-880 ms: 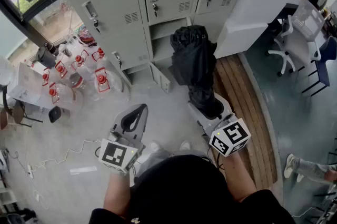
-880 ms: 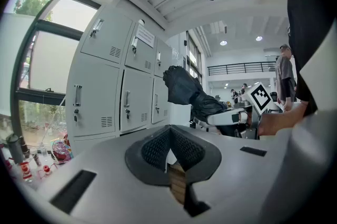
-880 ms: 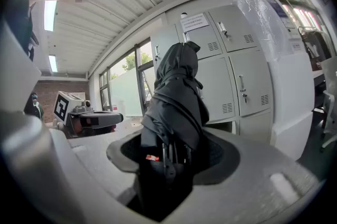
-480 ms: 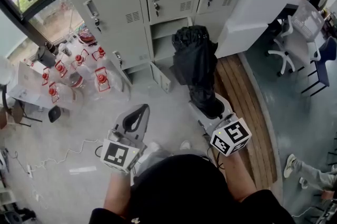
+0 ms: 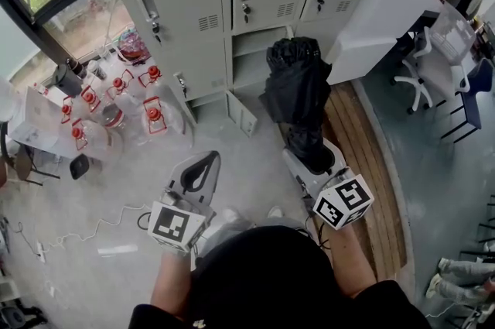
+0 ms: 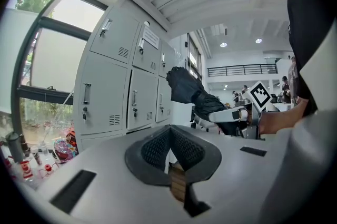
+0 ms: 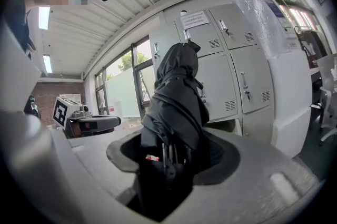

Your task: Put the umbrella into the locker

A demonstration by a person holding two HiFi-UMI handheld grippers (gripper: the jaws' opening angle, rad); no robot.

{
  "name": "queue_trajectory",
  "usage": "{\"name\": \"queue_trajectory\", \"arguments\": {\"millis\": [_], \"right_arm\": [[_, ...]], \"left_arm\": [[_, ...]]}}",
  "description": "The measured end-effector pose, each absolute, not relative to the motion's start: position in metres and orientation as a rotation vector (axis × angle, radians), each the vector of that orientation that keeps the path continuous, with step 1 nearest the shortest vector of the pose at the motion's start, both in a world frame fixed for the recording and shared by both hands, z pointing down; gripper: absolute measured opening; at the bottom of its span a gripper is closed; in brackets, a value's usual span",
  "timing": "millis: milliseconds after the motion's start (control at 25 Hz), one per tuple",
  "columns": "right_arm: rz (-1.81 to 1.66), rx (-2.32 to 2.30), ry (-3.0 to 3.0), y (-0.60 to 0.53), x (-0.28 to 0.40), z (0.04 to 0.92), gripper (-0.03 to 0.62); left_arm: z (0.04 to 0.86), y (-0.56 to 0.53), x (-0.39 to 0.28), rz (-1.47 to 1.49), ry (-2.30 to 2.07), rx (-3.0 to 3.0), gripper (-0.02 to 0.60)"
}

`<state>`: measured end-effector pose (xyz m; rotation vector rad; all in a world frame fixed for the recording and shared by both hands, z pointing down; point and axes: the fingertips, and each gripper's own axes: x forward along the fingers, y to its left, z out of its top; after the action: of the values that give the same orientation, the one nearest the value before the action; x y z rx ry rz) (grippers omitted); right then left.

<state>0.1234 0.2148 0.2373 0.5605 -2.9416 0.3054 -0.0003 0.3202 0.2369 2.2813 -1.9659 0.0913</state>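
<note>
I'm clasping the folded black umbrella in my right gripper, left gripper clenched empty. It's hovering outside the upper-centre grey metal locker.

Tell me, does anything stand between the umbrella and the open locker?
Nothing visible does. The umbrella, clamped in the right gripper, points at the open locker, with only bare floor below the gap.

Left gripper: jaws closed tip to tip, nothing between. Beyond it are grey lockers, with a window at left. Right gripper holds the folded black umbrella, which is angled up beside the lockers.
</note>
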Motion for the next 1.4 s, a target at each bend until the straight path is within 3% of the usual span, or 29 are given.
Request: {"name": "queue_trajectory", "arguments": {"millis": [560,1400], "right_arm": [[0.389,0.663,-2.874,0.214,0.102,0.266,0.236],[0.469,0.428,-2.889,0.024,0.070,0.284,0.236]], "left_arm": [[0.265,0.319,-0.040,0.106,-1.905,2.328,0.011],[0.259,0.139,-0.057,0.165,-2.055,2.129,0.011]]}}
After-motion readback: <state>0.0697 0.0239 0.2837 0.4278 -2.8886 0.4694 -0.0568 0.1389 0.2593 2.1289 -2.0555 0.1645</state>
